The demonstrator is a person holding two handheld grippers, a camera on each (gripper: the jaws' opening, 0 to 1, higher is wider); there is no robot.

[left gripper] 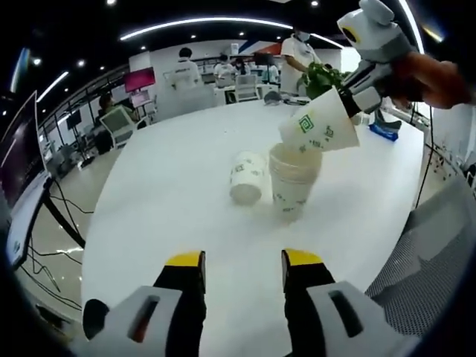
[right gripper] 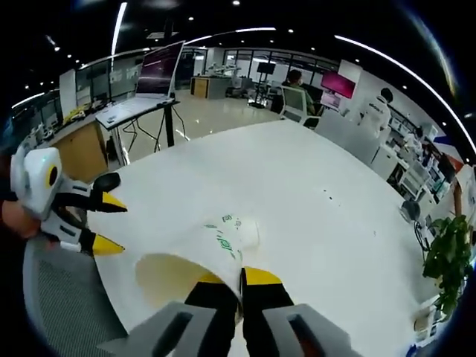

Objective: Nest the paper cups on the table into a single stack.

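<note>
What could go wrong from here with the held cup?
1. The right tool holds a paper cup tilted above the upright stack; entering at that angle, it may catch the rim and tip the stack.
2. The lying cup rests beside the stack; a toppling stack could send it rolling across the table.
3. The left tool is open and apart from the stack, so nothing steadies it.

Bright ceiling strip lights (left gripper: 195,24) glare on the white table (left gripper: 171,201); fisheye edges curve, slightly soft.
</note>
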